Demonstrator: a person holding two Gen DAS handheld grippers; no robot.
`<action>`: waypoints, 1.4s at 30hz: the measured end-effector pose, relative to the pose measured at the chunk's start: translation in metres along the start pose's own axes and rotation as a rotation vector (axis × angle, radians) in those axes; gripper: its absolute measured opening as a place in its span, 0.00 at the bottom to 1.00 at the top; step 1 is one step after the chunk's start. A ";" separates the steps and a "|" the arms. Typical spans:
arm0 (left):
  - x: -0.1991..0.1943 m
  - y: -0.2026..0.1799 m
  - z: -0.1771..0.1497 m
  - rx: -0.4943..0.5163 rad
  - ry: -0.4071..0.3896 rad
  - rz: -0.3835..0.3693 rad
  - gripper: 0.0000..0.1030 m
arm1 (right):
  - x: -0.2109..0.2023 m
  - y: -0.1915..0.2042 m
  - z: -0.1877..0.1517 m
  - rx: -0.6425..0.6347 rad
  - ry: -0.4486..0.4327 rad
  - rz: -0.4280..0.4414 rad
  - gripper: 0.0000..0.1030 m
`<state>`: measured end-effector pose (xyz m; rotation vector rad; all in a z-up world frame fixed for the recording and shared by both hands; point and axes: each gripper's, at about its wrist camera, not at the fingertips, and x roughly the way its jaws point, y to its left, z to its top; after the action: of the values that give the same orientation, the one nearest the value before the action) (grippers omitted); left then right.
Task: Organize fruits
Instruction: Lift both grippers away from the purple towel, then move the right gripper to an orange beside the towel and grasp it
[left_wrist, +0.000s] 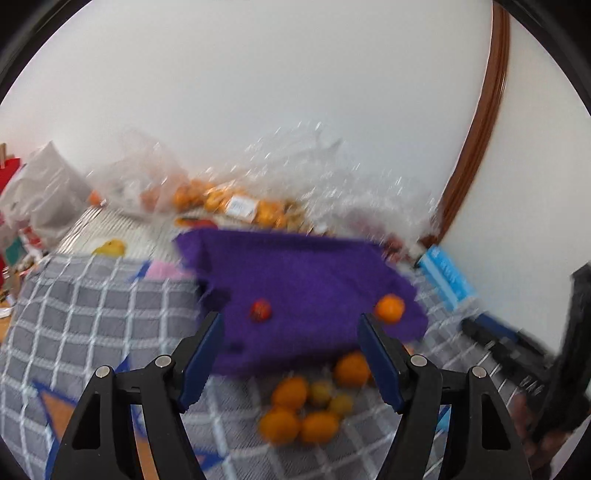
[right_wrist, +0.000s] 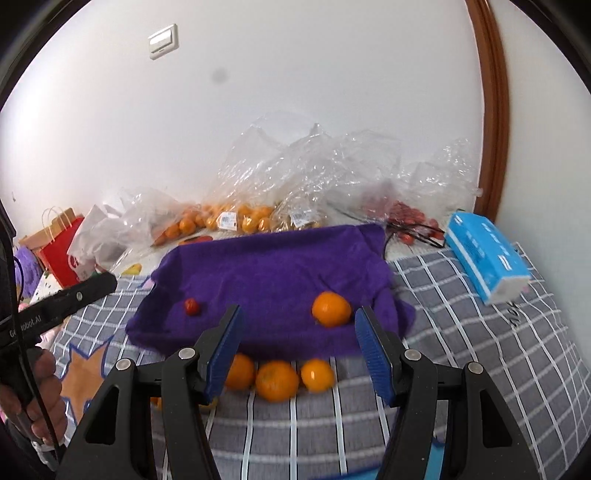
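Observation:
A purple cloth (left_wrist: 303, 280) (right_wrist: 273, 273) lies spread on a grey checked blanket (right_wrist: 461, 350). On the cloth sit one orange (left_wrist: 389, 308) (right_wrist: 331, 308) and a small red tomato (left_wrist: 260, 310) (right_wrist: 192, 306). Several oranges (left_wrist: 291, 393) (right_wrist: 277, 380) lie bunched on the blanket just in front of the cloth, with small yellowish fruits (left_wrist: 321, 393) among them in the blurred left wrist view. My left gripper (left_wrist: 290, 319) hovers open over the cloth's near edge, nothing between its fingers. My right gripper (right_wrist: 298, 311) is open too, empty, with the orange just beyond its right finger.
Clear plastic bags of oranges (right_wrist: 229, 218) and of red tomatoes (right_wrist: 406, 214) line the white wall at the back. A blue tissue pack (right_wrist: 484, 254) lies at the right, a red paper bag (right_wrist: 59, 251) at the left. A hand (right_wrist: 44, 387) holds the other gripper's body (right_wrist: 66, 295).

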<state>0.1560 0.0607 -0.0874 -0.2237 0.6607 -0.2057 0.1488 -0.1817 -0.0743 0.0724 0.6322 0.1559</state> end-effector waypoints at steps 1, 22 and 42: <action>-0.002 0.002 -0.008 0.007 0.013 0.022 0.69 | -0.005 0.000 -0.005 -0.003 0.002 -0.003 0.60; 0.008 0.035 -0.067 -0.004 0.140 0.176 0.69 | -0.002 -0.019 -0.057 0.022 0.098 -0.005 0.50; 0.034 0.054 -0.077 -0.012 0.203 0.195 0.79 | 0.079 -0.023 -0.053 -0.027 0.208 -0.007 0.33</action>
<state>0.1402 0.0933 -0.1807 -0.1495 0.8808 -0.0369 0.1830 -0.1899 -0.1650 0.0274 0.8378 0.1663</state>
